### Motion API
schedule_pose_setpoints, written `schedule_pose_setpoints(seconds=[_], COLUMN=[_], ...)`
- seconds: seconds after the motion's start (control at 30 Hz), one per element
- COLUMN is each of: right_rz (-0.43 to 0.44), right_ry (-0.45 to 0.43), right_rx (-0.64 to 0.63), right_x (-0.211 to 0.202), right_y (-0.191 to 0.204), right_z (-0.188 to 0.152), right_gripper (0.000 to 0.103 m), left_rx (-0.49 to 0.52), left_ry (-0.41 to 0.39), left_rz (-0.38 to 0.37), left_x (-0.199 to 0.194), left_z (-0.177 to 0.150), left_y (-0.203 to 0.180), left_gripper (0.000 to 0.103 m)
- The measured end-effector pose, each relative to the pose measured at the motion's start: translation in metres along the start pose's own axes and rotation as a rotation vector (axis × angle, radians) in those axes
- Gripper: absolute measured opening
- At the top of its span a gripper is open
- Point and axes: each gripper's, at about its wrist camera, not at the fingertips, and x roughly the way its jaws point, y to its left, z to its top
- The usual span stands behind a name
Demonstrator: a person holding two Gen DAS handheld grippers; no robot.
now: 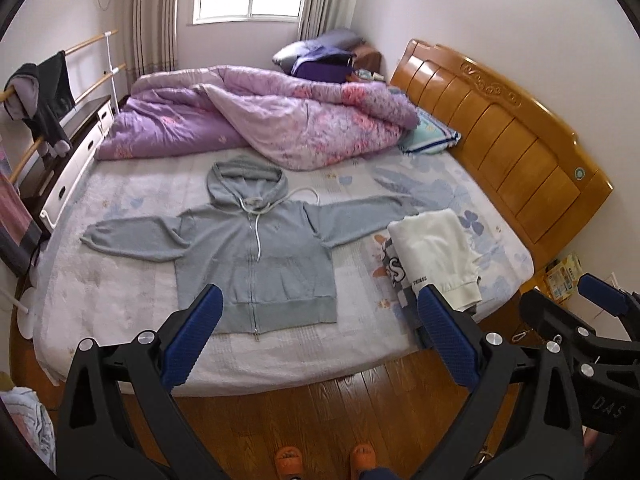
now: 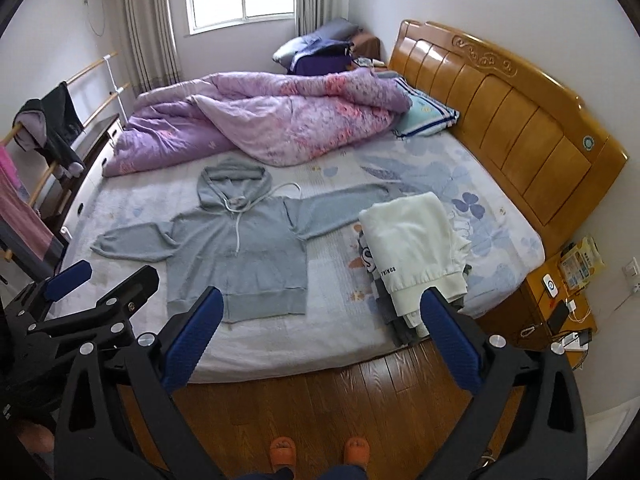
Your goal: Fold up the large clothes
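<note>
Grey zip-front hooded sweatshirt [image 1: 256,256]: lying flat, face up, sleeves spread, on the near half of the floral-sheeted bed [image 1: 360,344]. Left gripper [image 1: 316,344] and right gripper [image 2: 320,340]: jaws standing fully released, hovering above the near bed edge, holding nothing.

Grey zip hoodie [image 1: 256,256] flat on bed [image 1: 120,320], front up, sleeves spread wide, hood toward quilt; folded clothes stack [image 1: 434,256] just beside its sleeve.
</note>
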Motion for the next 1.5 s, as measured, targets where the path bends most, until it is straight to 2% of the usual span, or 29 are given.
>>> schedule_pose_setpoints(seconds=[0.37,0.63,0.97,1.27,1.5], right_rz=[0.008,0.030,0.042,0.040,0.031], right_ry=[-0.062,-0.125,-0.217,-0.263,-0.270], right_rx=[-0.058,-0.084,-0.098,-0.094,-0.094], right_x=[-0.043,-0.070,-0.104,-0.118,-0.120], right_y=[0.004,0.001,-0.001,0.002,0.003], right_z=[0.000,-0.002,0.003,0.001,0.002], right_gripper=[0.095,0.095,0.095,0.095,0.095], left_rx=[-0.007,0.012,0.012,0.034,0.029], left_ry=[-0.055,-0.144,-0.232,-0.285,-0.281], left_rz=[0.045,0.101,0.127,0.137,0.125], left_x=[-0.048,-0.088,-0.129,-0.148,-0.152], left_z=[-0.001,-0.001,0.006,0.008,0.008], left_y=[-0.007,-0.017,-0.024,-0.021,-0.020], left_gripper=[0.098,0.098,0.098,0.098,0.098])
